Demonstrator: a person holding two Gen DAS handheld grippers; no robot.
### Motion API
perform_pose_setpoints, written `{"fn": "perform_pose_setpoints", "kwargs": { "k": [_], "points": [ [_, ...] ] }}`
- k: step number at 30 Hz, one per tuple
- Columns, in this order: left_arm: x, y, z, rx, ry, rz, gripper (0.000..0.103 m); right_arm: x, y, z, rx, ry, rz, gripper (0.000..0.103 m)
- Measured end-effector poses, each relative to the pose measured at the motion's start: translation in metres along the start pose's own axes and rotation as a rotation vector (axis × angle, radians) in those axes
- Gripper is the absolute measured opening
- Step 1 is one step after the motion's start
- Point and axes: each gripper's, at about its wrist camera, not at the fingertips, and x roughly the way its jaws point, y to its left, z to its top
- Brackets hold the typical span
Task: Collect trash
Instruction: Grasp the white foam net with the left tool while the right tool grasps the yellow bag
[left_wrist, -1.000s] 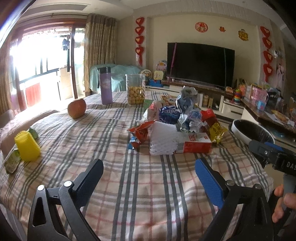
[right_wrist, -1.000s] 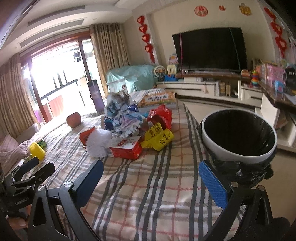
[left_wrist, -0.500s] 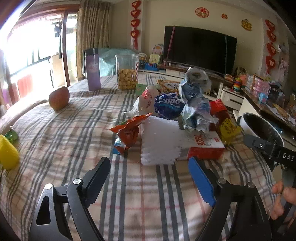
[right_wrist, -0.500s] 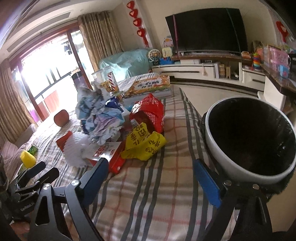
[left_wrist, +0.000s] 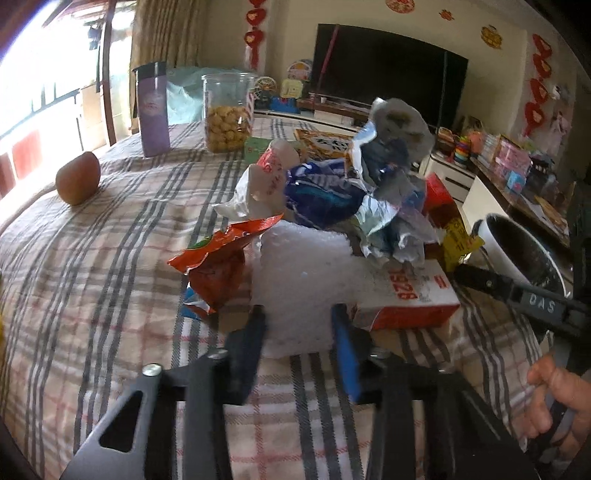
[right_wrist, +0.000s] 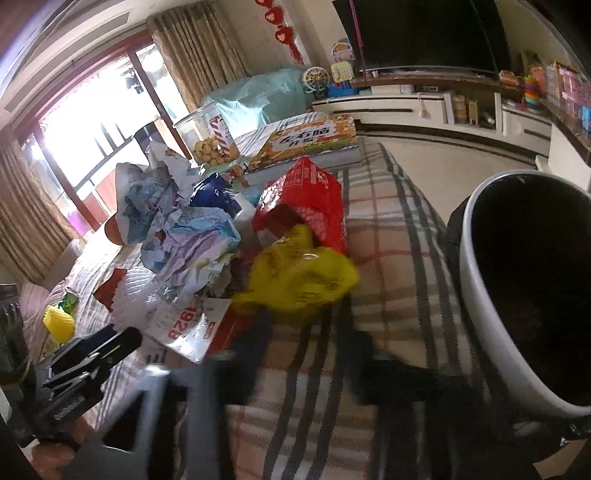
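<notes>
A pile of trash lies on the plaid tablecloth (left_wrist: 110, 280). In the left wrist view my left gripper (left_wrist: 299, 328) is closing on the near end of a white foam net (left_wrist: 299, 273); both pads touch its sides. Beside the net are an orange snack bag (left_wrist: 218, 262) and a red-and-white carton (left_wrist: 406, 295). In the right wrist view my right gripper (right_wrist: 306, 328) is blurred and closing, its fingers pinching the near edge of a yellow wrapper (right_wrist: 299, 277). The black-lined white trash bin (right_wrist: 476, 295) stands just right of the table edge.
Crumpled paper (right_wrist: 192, 251), a blue bag (left_wrist: 321, 192) and a red bag (right_wrist: 306, 199) fill the pile. An apple (left_wrist: 78, 179), a purple bottle (left_wrist: 153, 110), a cookie jar (left_wrist: 227, 114) and a flat game box (right_wrist: 306, 142) stand farther back. A hand (left_wrist: 561, 398) shows at the right.
Both grippers moved forward and down to the pile. The left jaws went from wide open to closing on the foam net, the right jaws onto the yellow wrapper.
</notes>
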Motion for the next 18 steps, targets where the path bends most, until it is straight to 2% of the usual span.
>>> {"fn": "perform_pose_setpoints", "kwargs": {
  "k": [1, 4, 7, 9, 10, 11, 12, 13, 14, 18],
  "points": [
    [-0.001, 0.000, -0.001, 0.003, -0.003, -0.007, 0.020, -0.002, 0.000, -0.002, -0.001, -0.005, 0.002, 0.006],
    [-0.005, 0.005, -0.005, -0.005, -0.009, -0.018, 0.012, -0.005, 0.002, -0.002, -0.015, -0.018, 0.010, 0.000],
    [-0.014, 0.008, -0.012, -0.014, -0.018, -0.018, 0.012, -0.011, 0.003, -0.005, -0.024, -0.026, 0.012, 0.000],
    [-0.020, 0.009, -0.017, -0.023, -0.021, -0.022, 0.011, -0.013, 0.000, -0.006, 0.006, -0.006, 0.025, 0.008],
    [-0.023, 0.010, -0.020, -0.027, -0.025, -0.023, 0.011, -0.013, -0.003, -0.005, 0.032, 0.004, 0.025, 0.016],
    [-0.027, 0.011, -0.022, -0.029, -0.030, -0.020, 0.011, -0.014, -0.007, -0.005, 0.060, 0.005, 0.027, 0.034],
    [-0.030, 0.011, -0.025, -0.032, -0.035, -0.019, 0.011, -0.015, -0.010, -0.004, 0.079, -0.007, 0.039, 0.045],
    [-0.034, 0.010, -0.027, -0.035, -0.036, -0.021, 0.011, -0.017, -0.011, -0.003, 0.085, -0.025, 0.039, 0.065],
    [-0.037, 0.010, -0.029, -0.039, -0.036, -0.025, 0.011, -0.018, -0.010, 0.000, 0.083, -0.046, 0.026, 0.068],
    [-0.046, 0.008, -0.031, -0.040, -0.040, -0.037, 0.011, -0.008, -0.010, 0.016, 0.089, -0.069, 0.006, 0.068]
  ]
}}
